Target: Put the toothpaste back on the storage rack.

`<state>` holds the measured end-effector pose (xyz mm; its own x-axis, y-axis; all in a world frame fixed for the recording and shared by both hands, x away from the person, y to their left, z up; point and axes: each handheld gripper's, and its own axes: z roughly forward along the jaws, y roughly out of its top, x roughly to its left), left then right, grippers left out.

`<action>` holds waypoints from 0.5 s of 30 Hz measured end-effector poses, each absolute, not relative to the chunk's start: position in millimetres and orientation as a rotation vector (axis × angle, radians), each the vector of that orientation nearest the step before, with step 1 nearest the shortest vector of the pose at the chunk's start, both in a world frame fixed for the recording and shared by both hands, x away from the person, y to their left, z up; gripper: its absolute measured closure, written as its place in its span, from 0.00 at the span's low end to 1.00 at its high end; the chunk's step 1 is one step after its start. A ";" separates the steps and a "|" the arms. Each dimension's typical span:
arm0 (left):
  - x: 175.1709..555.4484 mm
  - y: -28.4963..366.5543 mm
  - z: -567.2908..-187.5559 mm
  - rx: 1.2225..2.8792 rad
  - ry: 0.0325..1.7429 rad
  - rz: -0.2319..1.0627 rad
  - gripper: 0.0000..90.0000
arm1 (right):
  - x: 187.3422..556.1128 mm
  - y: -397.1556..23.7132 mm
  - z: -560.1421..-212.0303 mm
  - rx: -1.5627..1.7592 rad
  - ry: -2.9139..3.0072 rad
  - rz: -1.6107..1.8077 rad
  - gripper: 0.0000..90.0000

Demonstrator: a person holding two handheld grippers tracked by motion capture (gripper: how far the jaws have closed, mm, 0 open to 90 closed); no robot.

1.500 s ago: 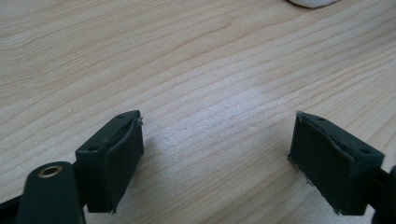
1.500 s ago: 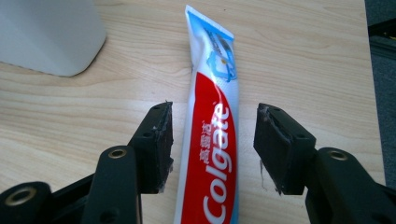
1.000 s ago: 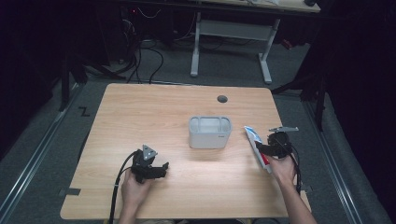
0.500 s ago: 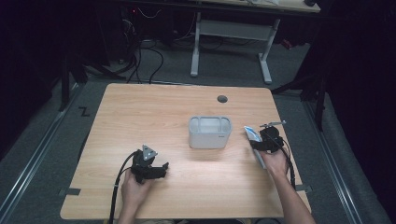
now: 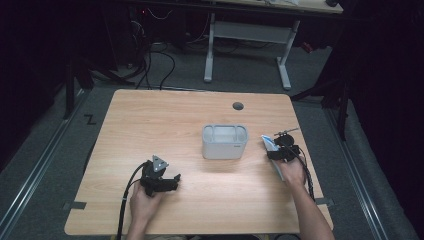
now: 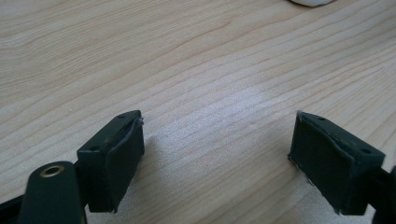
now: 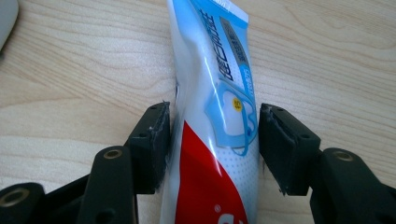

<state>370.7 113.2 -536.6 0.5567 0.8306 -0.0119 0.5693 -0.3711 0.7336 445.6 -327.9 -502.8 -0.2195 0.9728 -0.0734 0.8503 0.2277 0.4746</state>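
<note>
The tube (image 7: 212,121) is a soft white toothpaste tube with a red near part, a pale blue tooth drawing and blue lettering toward its flat crimped far end; it lies flat on the counter (image 5: 165,120) at the right side, running near to far. The right gripper (image 7: 212,140) straddles it with its jaws on either side: the left jaw touches the tube's edge, while a thin gap shows at the right jaw, so the tube sits between them without being squeezed. In the high view the right gripper (image 5: 282,150) sits over the tube (image 5: 269,144), just right of a grey bin (image 5: 225,142) standing mid-counter with its open top up. The left gripper (image 6: 217,149) rests low over bare wood at the near left, jaws spread wide with nothing between them; in the high view it (image 5: 161,179) is well apart from the bin. A round hole (image 5: 238,106) sits near the far edge. The tube lies close to the counter's right edge; broad open wood stretches left and far of the bin.
</note>
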 end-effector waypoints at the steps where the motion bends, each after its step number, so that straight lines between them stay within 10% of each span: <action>1: 370.7 113.2 -536.6 2.086 1.120 0.475 0.20 | 446.2 -328.1 -502.9 1.685 2.154 0.482 0.51; 15: 370.6 113.1 -536.5 2.088 1.120 0.475 0.20 | 450.2 -333.7 -500.2 1.737 2.189 0.513 0.62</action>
